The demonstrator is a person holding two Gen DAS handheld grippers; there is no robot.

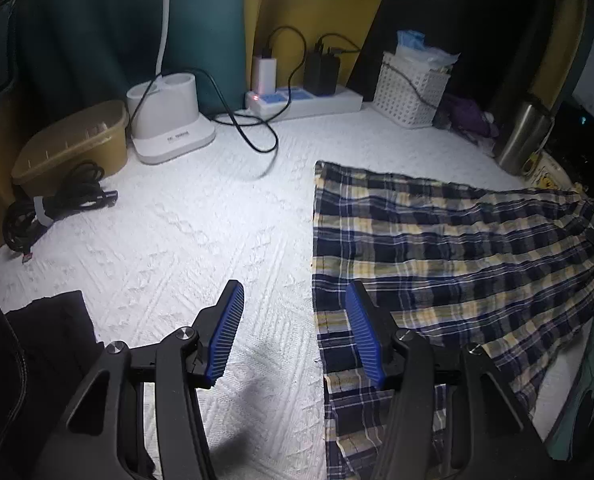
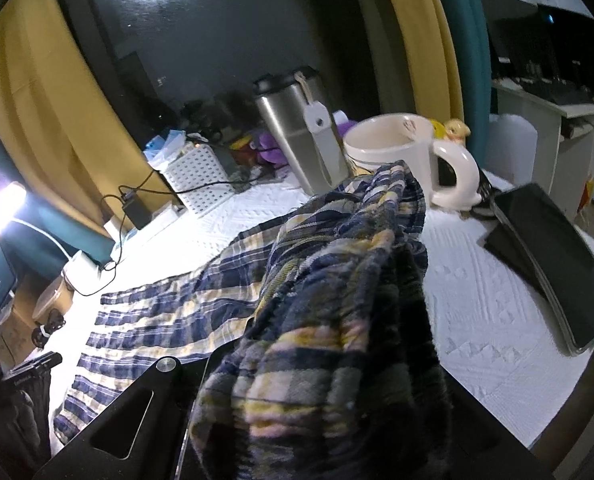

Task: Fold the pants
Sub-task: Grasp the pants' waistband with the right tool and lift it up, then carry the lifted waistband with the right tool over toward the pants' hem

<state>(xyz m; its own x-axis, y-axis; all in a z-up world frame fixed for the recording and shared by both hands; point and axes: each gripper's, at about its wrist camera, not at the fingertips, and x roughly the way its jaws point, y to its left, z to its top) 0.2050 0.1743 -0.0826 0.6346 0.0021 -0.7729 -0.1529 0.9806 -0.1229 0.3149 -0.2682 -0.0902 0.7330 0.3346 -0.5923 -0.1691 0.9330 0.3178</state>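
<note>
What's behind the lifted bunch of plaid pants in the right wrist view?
Behind the plaid pants stand a cream mug and a steel tumbler on the white cover. The fabric hides the mug's base and the right gripper's fingertips.

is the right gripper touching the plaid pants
Touching. The right wrist view shows the plaid pants bunched and lifted over the right gripper, hiding its fingers.

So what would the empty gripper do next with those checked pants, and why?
Probably the left gripper should drop and close on the near hem of the plaid pants. It hovers open with one finger over that edge, gripping nothing, while the right gripper seems to hold a bunched end lifted off the white cloth. A fold likely needs both ends held.
</note>
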